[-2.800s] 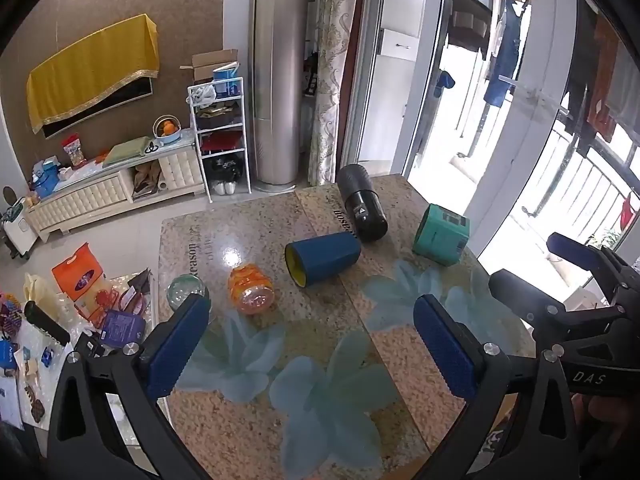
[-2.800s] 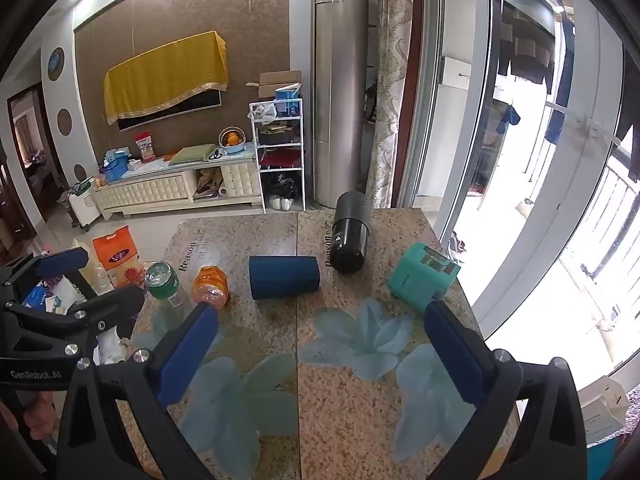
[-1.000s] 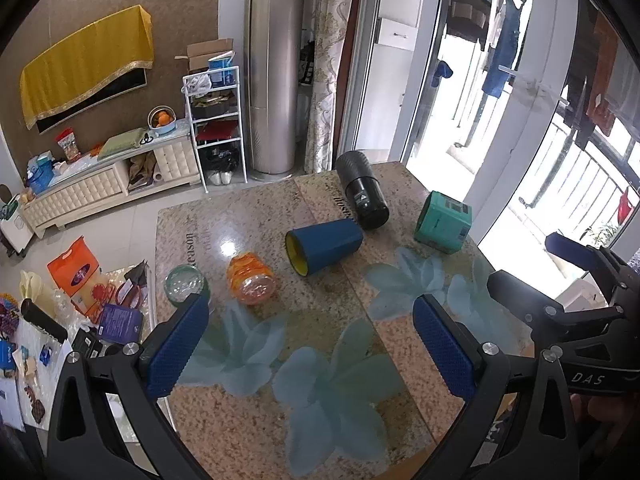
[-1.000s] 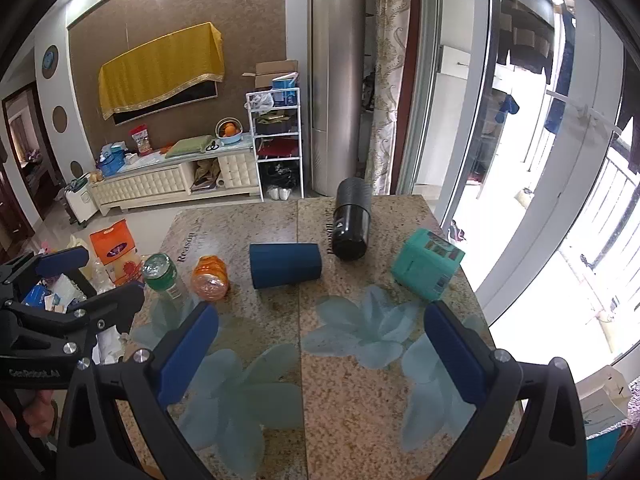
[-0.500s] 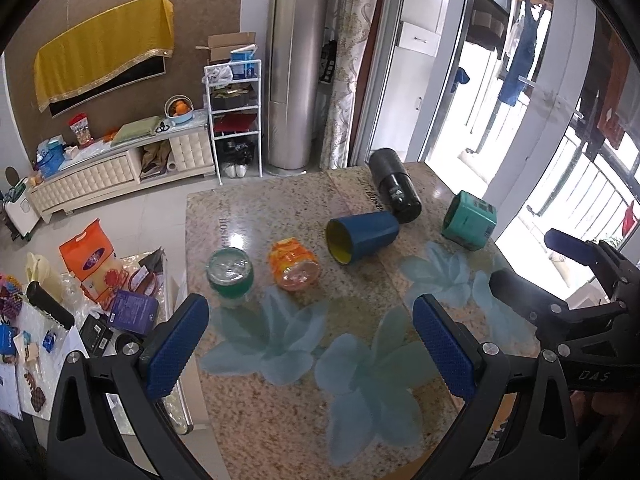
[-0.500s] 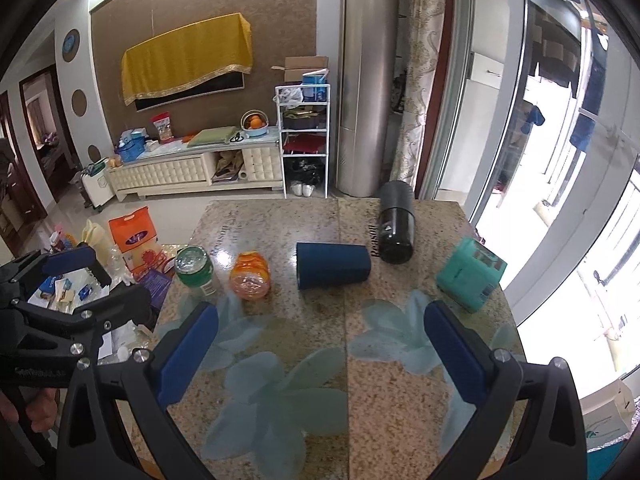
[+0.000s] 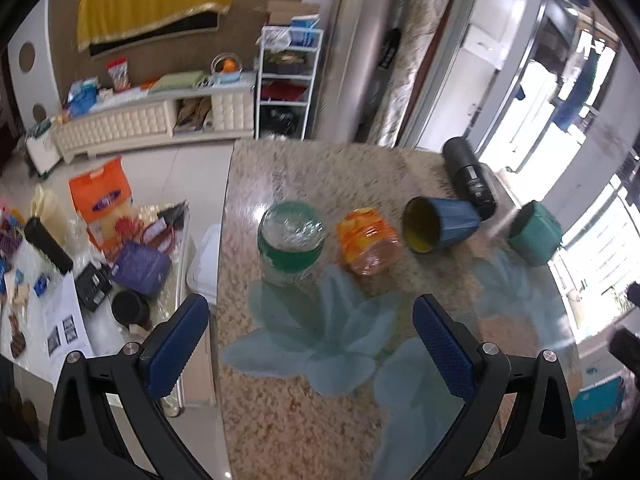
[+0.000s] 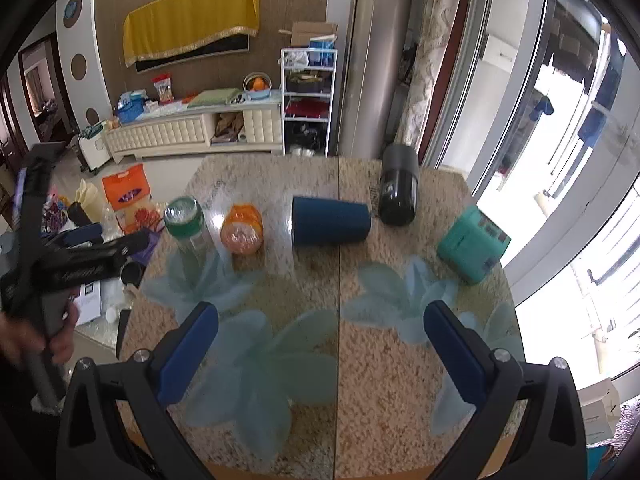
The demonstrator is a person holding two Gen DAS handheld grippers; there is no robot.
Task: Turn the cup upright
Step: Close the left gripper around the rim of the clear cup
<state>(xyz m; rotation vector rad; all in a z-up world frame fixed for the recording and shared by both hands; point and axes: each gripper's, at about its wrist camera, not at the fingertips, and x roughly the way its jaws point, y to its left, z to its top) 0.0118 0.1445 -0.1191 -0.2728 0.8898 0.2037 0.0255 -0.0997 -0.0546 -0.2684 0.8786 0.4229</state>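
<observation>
Two wrist views of a granite-patterned table [image 8: 400, 360] printed with pale blue flowers. The blue cup [image 8: 330, 220] lies on its side near the middle of the far half of the table; its yellow-lined mouth [image 7: 418, 226] opens toward the left. At its right, base end, a black cylindrical flask [image 8: 398, 190] also lies on its side, close to or touching the cup; contact cannot be settled. Left of the cup lies an orange-labelled plastic bottle [image 8: 241, 230], just beside it, its cap end toward the camera. Farther left stands a clear bottle with a green label [image 8: 186, 224], upright. A teal box [image 8: 472, 246] rests near the right edge, apart from the flask.

The left gripper [image 7: 310, 350] hangs over the near left part of the table with its blue-padded fingers [image 7: 176, 344] spread wide, holding nothing. The right gripper [image 8: 320, 356] is over the near middle, its fingers [image 8: 454, 344] likewise spread and empty, well short of the cup. In the right wrist view the left gripper [image 8: 102, 244] appears at far left, blurred.
</observation>
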